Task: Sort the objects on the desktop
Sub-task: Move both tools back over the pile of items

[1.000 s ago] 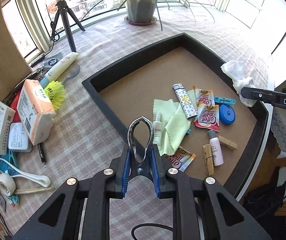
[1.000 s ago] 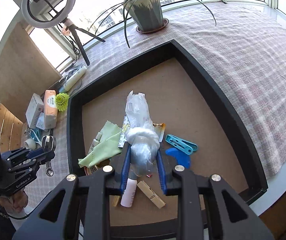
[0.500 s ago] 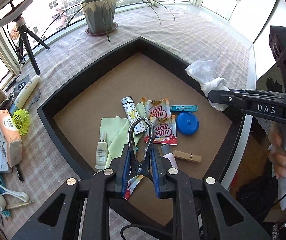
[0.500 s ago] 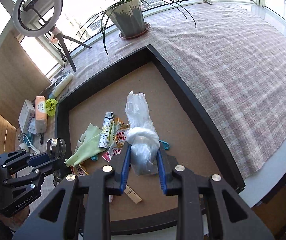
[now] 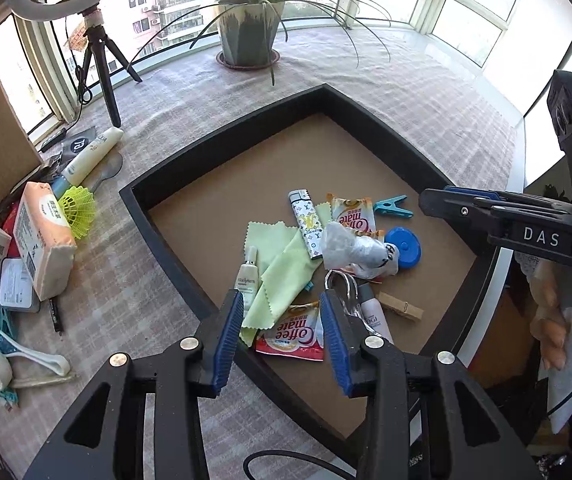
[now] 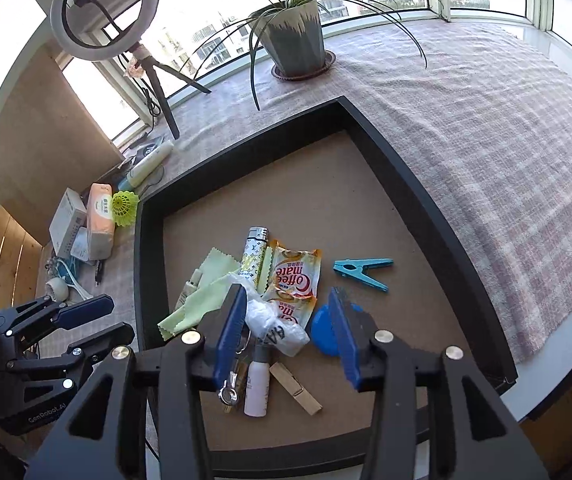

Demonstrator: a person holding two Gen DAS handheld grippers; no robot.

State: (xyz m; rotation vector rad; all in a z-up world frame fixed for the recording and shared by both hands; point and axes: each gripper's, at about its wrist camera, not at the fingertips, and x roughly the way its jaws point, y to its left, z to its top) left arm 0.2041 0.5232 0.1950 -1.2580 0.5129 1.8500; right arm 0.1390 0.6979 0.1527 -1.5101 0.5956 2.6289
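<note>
On a checked-cloth worktop [image 6: 486,128] by windows, a black tray [image 6: 426,200] (cluttered) holds the plastic bag [image 6: 274,320] and metal clip [image 5: 344,284], lying free below both tools, left [image 5: 282,304] and right [image 6: 290,304], whose jaws have just been opening, released.

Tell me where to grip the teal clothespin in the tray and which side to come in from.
Grip the teal clothespin across its closed, narrow end, coming straight down from above. It lies flat on the tray floor with its two handle legs splayed apart, so the joined end is probably the easier bite. It sits clear of the Coffee mate sachets, leaving room for either gripper's fingers on both sides.
</note>
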